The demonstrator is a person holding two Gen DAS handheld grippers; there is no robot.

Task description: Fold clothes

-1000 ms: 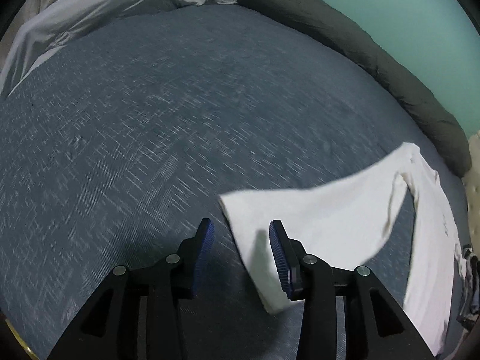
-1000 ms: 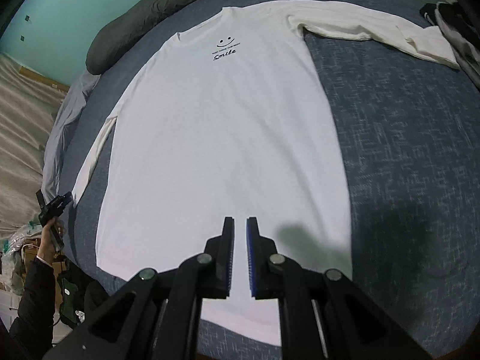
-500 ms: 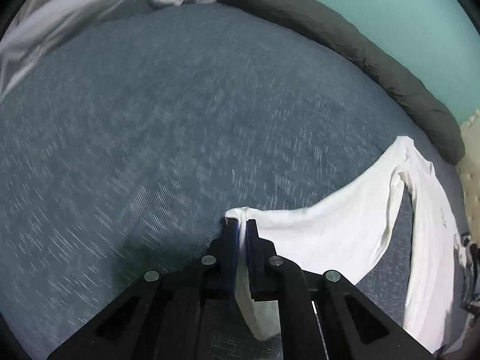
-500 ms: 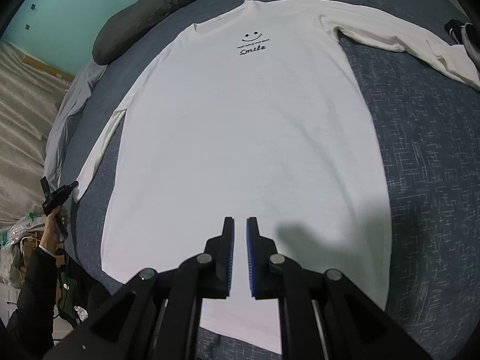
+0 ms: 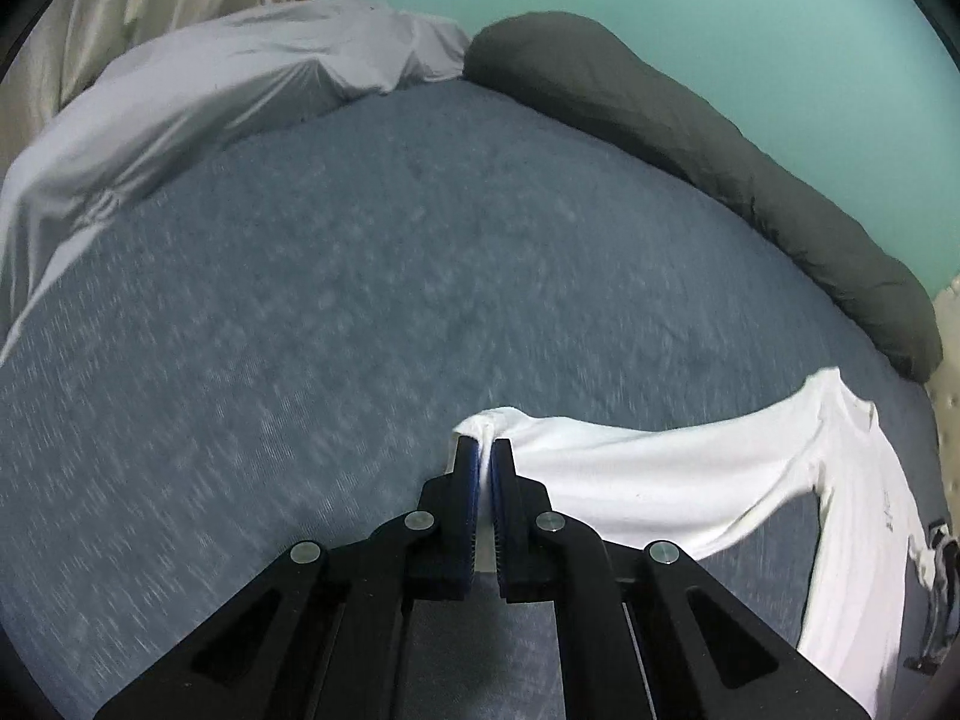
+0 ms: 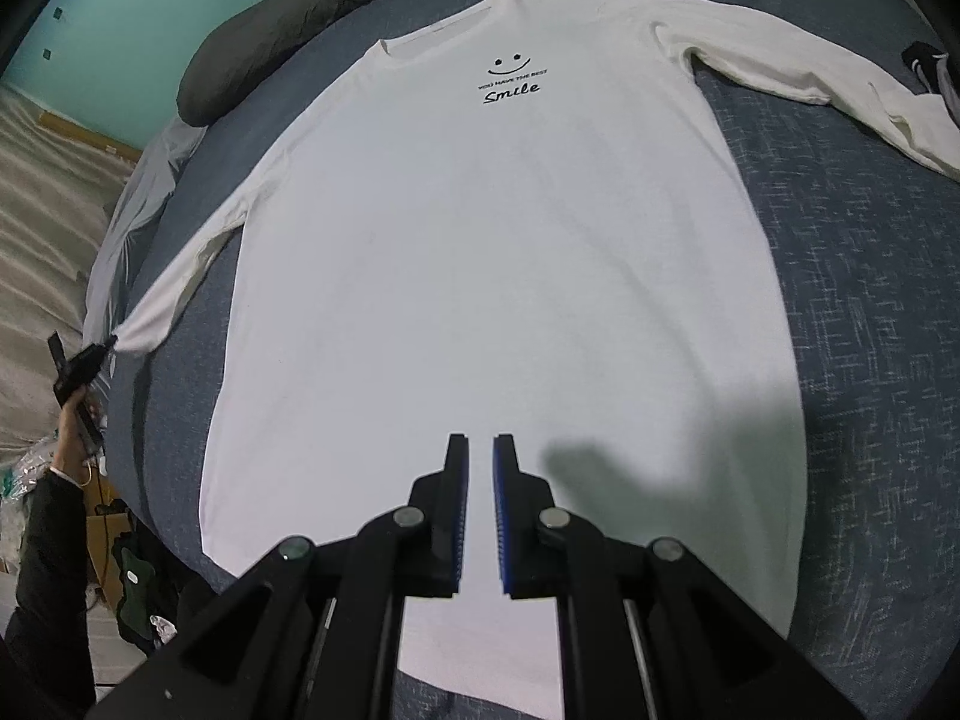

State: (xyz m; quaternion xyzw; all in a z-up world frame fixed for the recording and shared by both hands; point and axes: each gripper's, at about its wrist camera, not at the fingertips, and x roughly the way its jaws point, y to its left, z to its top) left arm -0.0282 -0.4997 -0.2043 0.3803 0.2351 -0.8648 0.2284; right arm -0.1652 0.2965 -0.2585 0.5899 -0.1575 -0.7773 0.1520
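Note:
A white long-sleeved shirt (image 6: 480, 276) with a smiley print and the word "Smile" lies face up, spread flat on the blue-grey bed (image 6: 870, 360). My left gripper (image 5: 485, 450) is shut on the cuff of the shirt's sleeve (image 5: 660, 480) and holds it lifted off the bed; it also shows from the right wrist view (image 6: 111, 343), pulling the sleeve out to the left. My right gripper (image 6: 480, 450) hovers above the shirt's lower hem, its jaws nearly closed with a narrow gap and nothing between them.
A long dark grey pillow (image 5: 690, 138) lies along the teal wall. A light grey sheet (image 5: 198, 96) is bunched at the bed's far left corner. Dark clothes (image 6: 927, 63) lie beside the other sleeve at the right. Clutter sits on the floor (image 6: 120, 570) off the bed's left edge.
My left gripper closed on the sleeve cuff and lifted it, pulling the sleeve straighter. My right gripper drifted over the shirt, still shut.

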